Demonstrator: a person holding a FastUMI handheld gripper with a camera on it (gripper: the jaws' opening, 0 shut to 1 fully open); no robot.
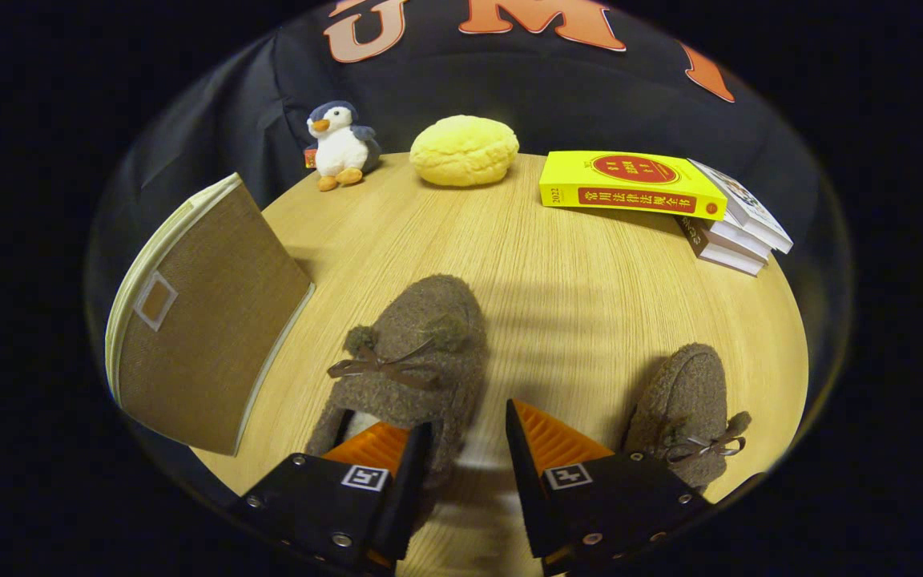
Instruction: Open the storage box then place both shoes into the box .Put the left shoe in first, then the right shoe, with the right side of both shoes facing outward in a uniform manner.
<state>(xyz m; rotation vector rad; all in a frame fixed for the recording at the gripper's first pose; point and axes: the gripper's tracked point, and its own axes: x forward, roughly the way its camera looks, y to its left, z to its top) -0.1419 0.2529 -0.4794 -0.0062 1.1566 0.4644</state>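
Shoes: the left shoe (417, 353) sits beside the storage box (205, 320), its side wall between the released claw's (468, 433) fingers; right shoe (690, 409) lies farther off

Left shoe (413, 361): heel end hidden behind the gripper (468, 433); the jaws stand apart, the shoe's right edge between them, contact with either cannot be told. Right shoe (690, 409): rear part covered by the gripper body. Box (201, 316): lower corner cut off, interior not visible. Lower books (738, 232): largely hidden under the yellow book (630, 186). Counter (542, 272): near edge cut off.
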